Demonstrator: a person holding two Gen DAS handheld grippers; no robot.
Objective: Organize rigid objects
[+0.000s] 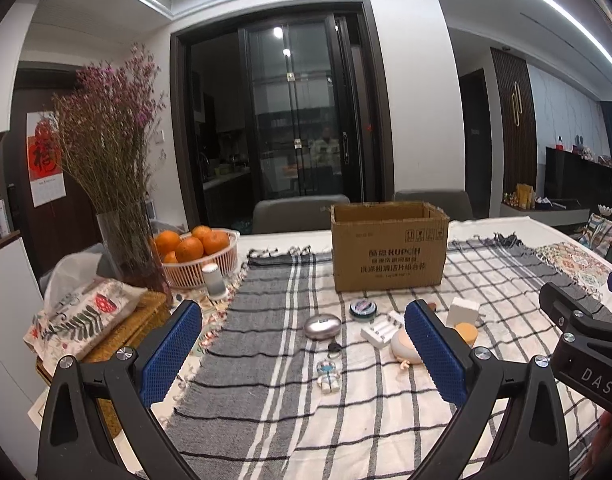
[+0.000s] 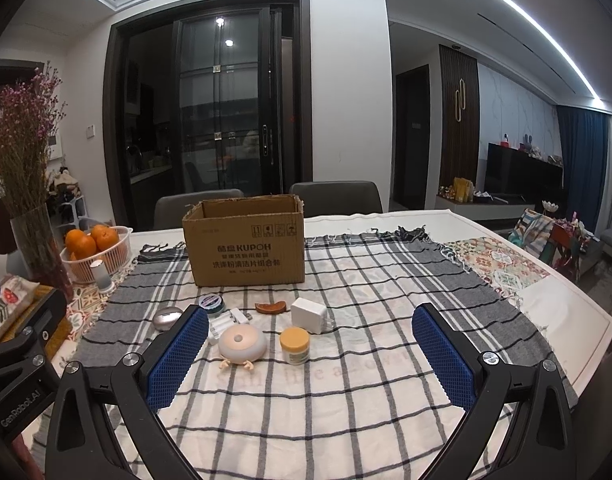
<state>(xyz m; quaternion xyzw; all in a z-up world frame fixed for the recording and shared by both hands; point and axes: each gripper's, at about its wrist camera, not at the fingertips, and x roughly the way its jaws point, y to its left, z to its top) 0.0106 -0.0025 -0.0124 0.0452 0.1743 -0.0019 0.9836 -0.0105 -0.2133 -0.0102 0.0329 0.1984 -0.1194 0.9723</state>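
Left wrist view: the left gripper (image 1: pixel 304 330) is spread wide, its 2 blue-padded fingers (image 1: pixel 170 350) holding nothing and raised above the checked cloth (image 1: pixel 266 400). Between the fingers lie a silver oval case (image 1: pixel 322 327), a small dark piece (image 1: pixel 334 347) just in front of it, and an astronaut figure (image 1: pixel 329 376) nearest the camera. Farther back sits a round tin (image 1: pixel 363 309), and to its right a white battery holder (image 1: pixel 379 330). The right finger partly hides a round pale gadget (image 1: pixel 401 346). Beyond it are a white block (image 1: pixel 463 312) and an orange-lidded jar (image 1: pixel 467 332). An open cardboard box (image 1: pixel 389 254) stands upright behind them all (printed KUPOH). A basket of oranges (image 1: pixel 194 254) and a vase of dried flowers (image 1: pixel 122 240) are at the left.

Right wrist view: the right gripper (image 2: pixel 309 334) is likewise wide apart and empty, not touching anything. The round pale gadget (image 2: pixel 242 343) and orange-lidded jar (image 2: pixel 294 345) sit side by side between its fingers (image 2: pixel 443 354). Behind them are the white block (image 2: pixel 309 314), a brown curved piece (image 2: pixel 270 307), the battery holder (image 2: pixel 230 320), the tin (image 2: pixel 210 303) and the silver case (image 2: pixel 168 318). The box (image 2: pixel 246 254) is near the table's (image 2: pixel 565 312) far edge.
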